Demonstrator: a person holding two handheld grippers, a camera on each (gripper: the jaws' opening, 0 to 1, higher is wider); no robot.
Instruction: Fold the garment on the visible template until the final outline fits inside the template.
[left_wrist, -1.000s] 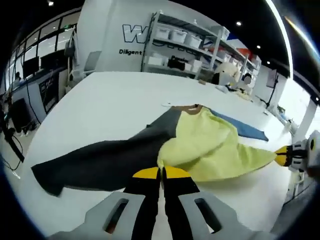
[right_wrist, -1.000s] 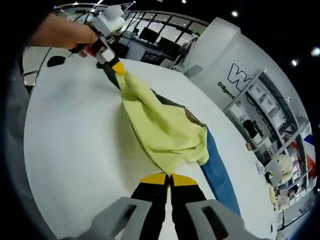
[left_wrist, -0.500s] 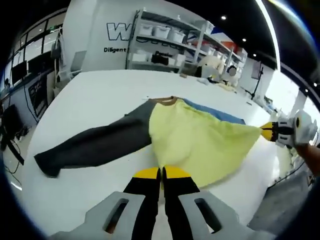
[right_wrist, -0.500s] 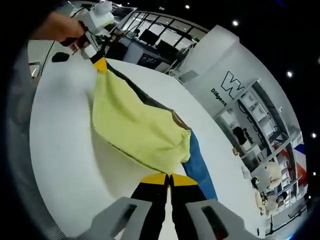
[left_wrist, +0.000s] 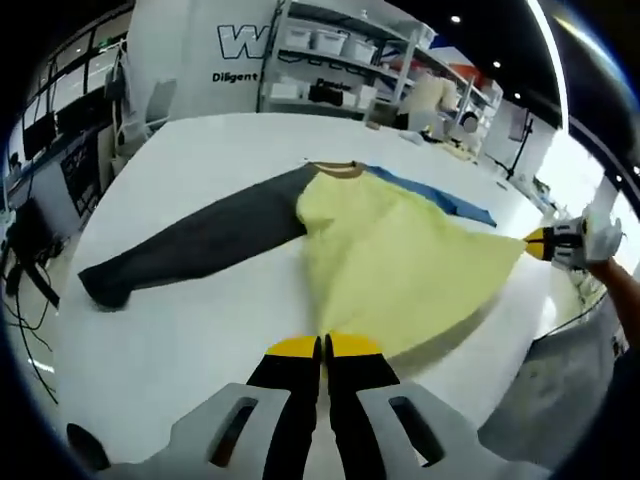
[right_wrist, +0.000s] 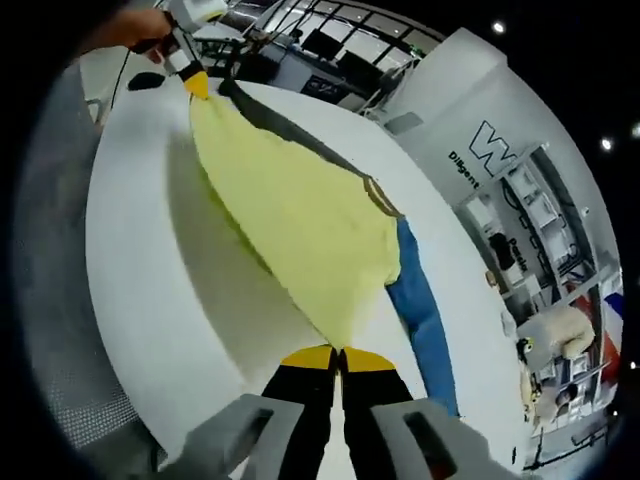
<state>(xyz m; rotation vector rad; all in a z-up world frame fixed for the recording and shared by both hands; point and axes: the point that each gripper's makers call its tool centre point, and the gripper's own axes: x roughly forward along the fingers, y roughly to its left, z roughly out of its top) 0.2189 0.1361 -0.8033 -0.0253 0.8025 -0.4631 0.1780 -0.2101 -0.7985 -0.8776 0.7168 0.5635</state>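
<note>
A garment lies on the white table (left_wrist: 200, 330): yellow body (left_wrist: 400, 260), dark grey sleeve (left_wrist: 190, 245), blue sleeve (left_wrist: 440, 197), brown collar (left_wrist: 338, 168). My left gripper (left_wrist: 322, 343) is shut on one corner of the yellow hem. The right gripper (left_wrist: 540, 241), in a hand, holds the other hem corner at the right. In the right gripper view my right gripper (right_wrist: 340, 352) is shut on the hem, and the yellow body (right_wrist: 300, 220) stretches taut to the left gripper (right_wrist: 197, 85) at top left. The blue sleeve (right_wrist: 425, 320) and grey sleeve (right_wrist: 290, 125) lie flat beyond.
The table's curved edge (right_wrist: 130, 300) runs close to both grippers, with grey floor (right_wrist: 60, 300) below it. Shelves with white bins (left_wrist: 330, 70) stand behind the table. A small dark object (right_wrist: 145, 80) lies near the left gripper.
The two grippers have drawn apart along the hem. The bunched yellow body has spread into a wide taut sheet over the table. Both sleeves now lie stretched out.
</note>
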